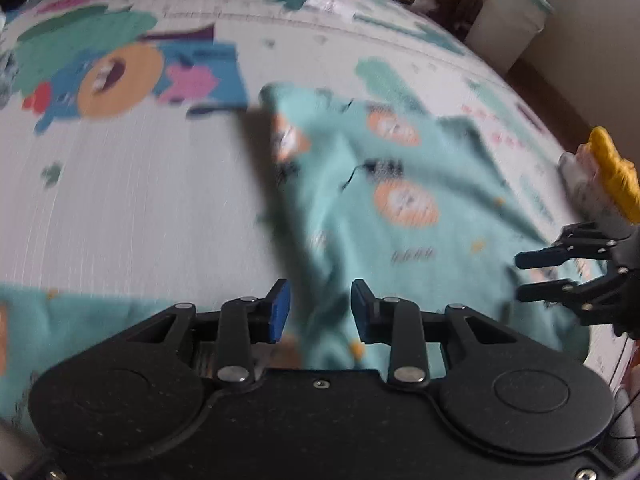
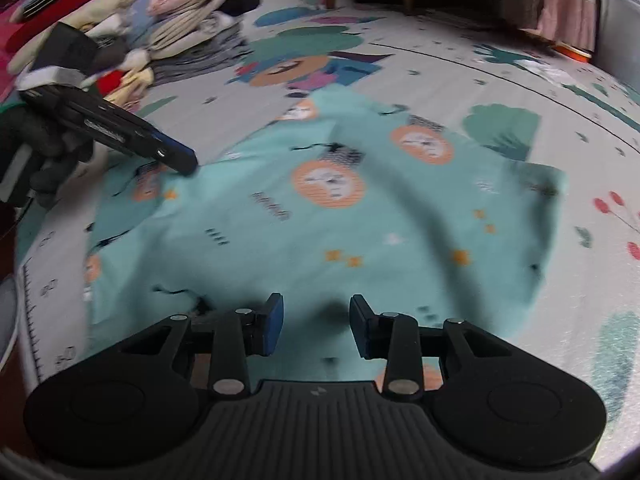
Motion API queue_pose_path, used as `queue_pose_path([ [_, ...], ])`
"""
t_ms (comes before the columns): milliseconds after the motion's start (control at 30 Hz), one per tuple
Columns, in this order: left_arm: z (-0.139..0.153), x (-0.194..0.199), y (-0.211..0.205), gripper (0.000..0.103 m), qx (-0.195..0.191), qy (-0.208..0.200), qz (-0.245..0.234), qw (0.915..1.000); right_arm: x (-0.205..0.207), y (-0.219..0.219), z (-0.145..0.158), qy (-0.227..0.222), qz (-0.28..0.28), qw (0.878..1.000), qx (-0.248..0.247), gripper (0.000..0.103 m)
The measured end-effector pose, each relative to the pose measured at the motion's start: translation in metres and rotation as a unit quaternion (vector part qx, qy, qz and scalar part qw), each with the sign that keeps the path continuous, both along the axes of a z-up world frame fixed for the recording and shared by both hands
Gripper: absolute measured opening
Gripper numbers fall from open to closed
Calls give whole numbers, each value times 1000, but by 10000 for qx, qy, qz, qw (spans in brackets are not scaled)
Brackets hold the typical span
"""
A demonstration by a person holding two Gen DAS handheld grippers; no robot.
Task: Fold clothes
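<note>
A teal garment with orange round prints lies spread on the patterned play mat. It also shows in the right wrist view. My left gripper is open, its blue pads apart above the garment's near edge; in the right wrist view it reaches the garment's left edge. My right gripper is open above the garment's near edge; in the left wrist view it is at the garment's right side. Neither holds cloth.
A pile of folded clothes lies at the mat's far left. A yellow and white cloth bundle lies at the right. A white bin stands by the wall. The mat surrounds the garment.
</note>
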State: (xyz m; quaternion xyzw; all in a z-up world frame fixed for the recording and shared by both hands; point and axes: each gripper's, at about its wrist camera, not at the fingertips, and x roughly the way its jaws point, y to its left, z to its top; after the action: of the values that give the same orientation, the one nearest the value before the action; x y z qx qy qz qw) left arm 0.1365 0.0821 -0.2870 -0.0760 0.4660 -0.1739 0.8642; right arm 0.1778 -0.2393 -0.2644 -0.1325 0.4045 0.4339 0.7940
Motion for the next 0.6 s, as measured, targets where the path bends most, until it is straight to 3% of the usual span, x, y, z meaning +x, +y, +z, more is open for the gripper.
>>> queue_pose_path([
  [67,-5,-1,10,29,108,167,162,9997,-14,15,1,-29,356,9994,-34,38],
  [167,-2,-1,16,28,-31,385,386,9985,-51,32,-7,-168,1200,9910,-569,40],
  [233,5,-2,13,28,-106,314,262,9991,-66,35,-3,-454,1376,9873,-647,38],
  [333,14,7,13,29,-200,49,312,9993,-76,38,6,-508,1452,9874,-369,38],
  [400,12,22,6,29,12,-81,278,9996,-85,44,3,-518,1721,9827,-443,38],
  [467,5,35,-6,29,491,-184,66,9986,-96,50,-1,-513,2019,9767,-512,40],
  [567,2,55,-10,26,1288,-831,-4,9882,-114,54,-5,-631,2452,9646,-736,46],
  [600,4,61,0,26,1061,-714,203,9916,-115,52,-3,-566,2433,9658,-703,46],
])
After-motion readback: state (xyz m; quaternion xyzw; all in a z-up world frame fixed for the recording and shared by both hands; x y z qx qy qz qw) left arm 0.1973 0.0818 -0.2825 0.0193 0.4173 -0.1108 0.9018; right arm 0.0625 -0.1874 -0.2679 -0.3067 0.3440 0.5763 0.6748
